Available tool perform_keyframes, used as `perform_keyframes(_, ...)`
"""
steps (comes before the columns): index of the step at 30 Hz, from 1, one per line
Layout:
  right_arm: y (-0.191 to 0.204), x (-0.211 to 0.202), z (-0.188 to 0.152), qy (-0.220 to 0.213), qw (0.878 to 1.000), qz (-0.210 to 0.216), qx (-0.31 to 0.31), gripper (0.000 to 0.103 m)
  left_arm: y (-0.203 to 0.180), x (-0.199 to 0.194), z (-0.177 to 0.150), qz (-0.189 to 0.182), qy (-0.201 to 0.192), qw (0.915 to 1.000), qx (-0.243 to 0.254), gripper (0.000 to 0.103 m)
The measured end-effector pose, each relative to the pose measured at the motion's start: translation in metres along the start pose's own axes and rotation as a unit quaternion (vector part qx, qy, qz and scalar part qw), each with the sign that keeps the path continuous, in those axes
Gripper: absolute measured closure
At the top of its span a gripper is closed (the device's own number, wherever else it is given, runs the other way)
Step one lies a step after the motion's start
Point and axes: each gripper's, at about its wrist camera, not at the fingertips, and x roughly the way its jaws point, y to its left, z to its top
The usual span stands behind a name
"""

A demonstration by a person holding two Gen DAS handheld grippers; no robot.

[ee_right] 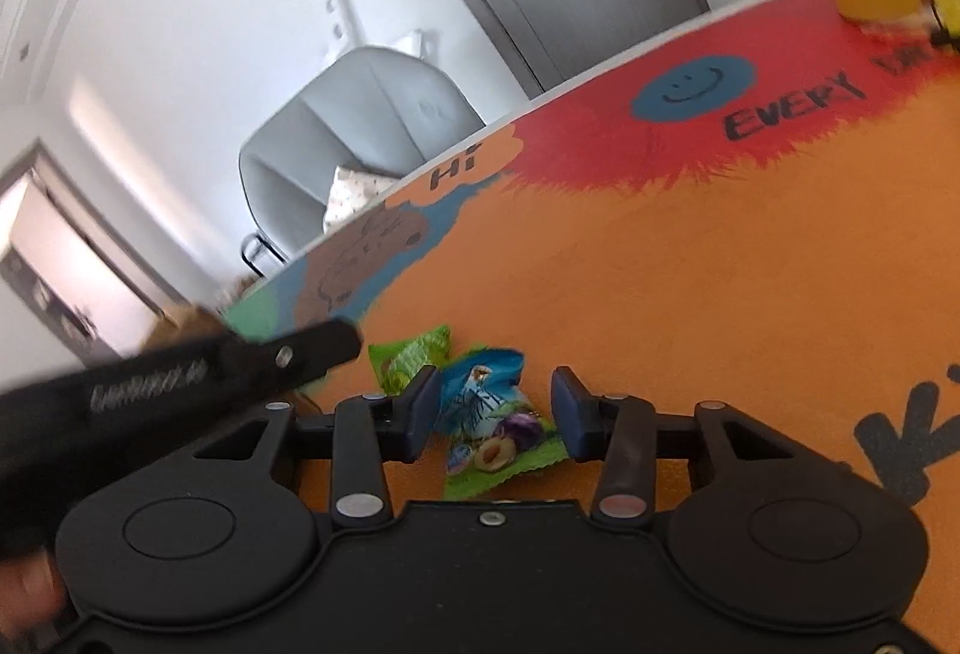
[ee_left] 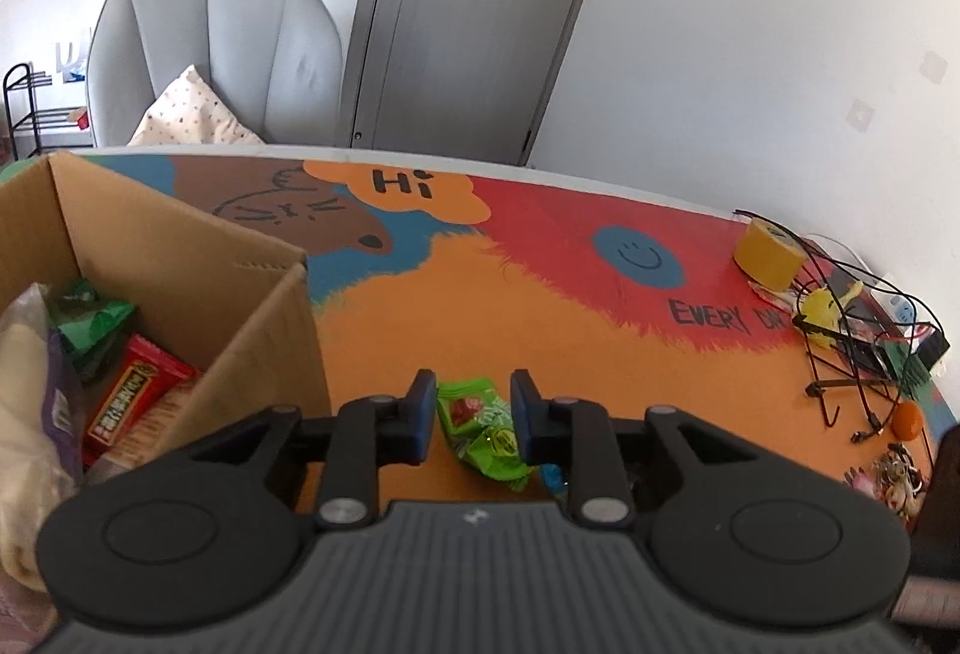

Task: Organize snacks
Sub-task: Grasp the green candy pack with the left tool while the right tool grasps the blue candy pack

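In the left wrist view my left gripper (ee_left: 472,417) is open, its fingers on either side of a green candy packet (ee_left: 483,432) that lies on the colourful table mat. A cardboard box (ee_left: 180,258) stands at the left and holds a red snack pack (ee_left: 135,399), a green pack (ee_left: 90,321) and a pale bag (ee_left: 24,414). In the right wrist view my right gripper (ee_right: 495,414) is open around a blue and green plum candy packet (ee_right: 492,423) on the mat. The green packet (ee_right: 408,357) lies just beyond it, beside the left gripper's arm (ee_right: 180,372).
A yellow tape roll (ee_left: 771,255), a black wire stand with cables (ee_left: 852,348), a yellow toy (ee_left: 822,309), an orange ball (ee_left: 907,420) and keys (ee_left: 888,480) sit at the table's right end. A grey armchair (ee_left: 216,54) and a door (ee_left: 474,12) lie beyond the far edge.
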Motion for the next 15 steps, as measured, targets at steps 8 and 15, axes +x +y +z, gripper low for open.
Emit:
perform_keyframes(8, -0.005, -0.010, 0.003, -0.026, 0.998, -0.057, -0.011, 0.074, -0.008, 0.017, -0.004, 0.004, 0.013, 0.9999, -0.004, 0.059)
perform_keyframes(15, -0.017, -0.018, 0.006, -0.045, 0.995, -0.093, -0.001, 0.073, -0.017, 0.035, -0.007, 0.034, 0.012, 0.9994, 0.004, 0.055)
